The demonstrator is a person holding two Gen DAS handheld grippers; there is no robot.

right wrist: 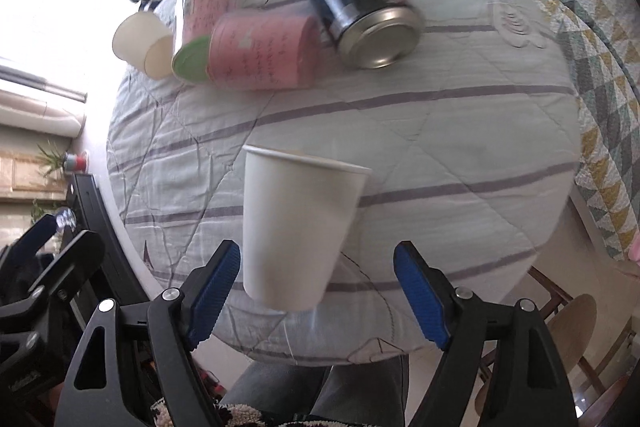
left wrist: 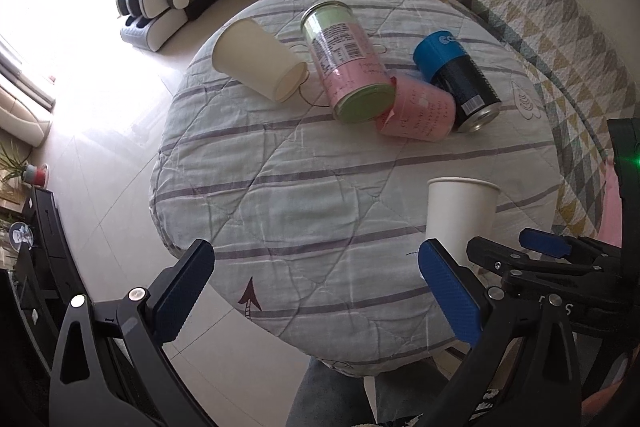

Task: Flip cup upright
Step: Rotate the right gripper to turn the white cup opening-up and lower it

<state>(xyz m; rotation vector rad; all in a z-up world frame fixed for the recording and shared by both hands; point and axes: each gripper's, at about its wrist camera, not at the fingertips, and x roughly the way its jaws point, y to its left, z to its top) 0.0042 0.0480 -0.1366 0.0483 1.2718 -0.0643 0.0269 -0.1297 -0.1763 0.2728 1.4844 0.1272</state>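
White cup point(right wrist: 298, 227) stands upright, contents unseen, between the wide-open right hand-held gripper point(right wrist: 318, 291); left hand-held gripper point(left wrist: 316, 291) open, empty.

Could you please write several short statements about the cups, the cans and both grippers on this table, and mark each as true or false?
1. The white paper cup between the right gripper fingers stands mouth up. True.
2. The right gripper is clamped shut on that cup. False: its jaws are open, with a gap on each side.
3. The second paper cup lies on its side. True.
4. The blue and black can stands upright. False: it lies on its side.
5. The left gripper holds a can. False: it is open and empty.
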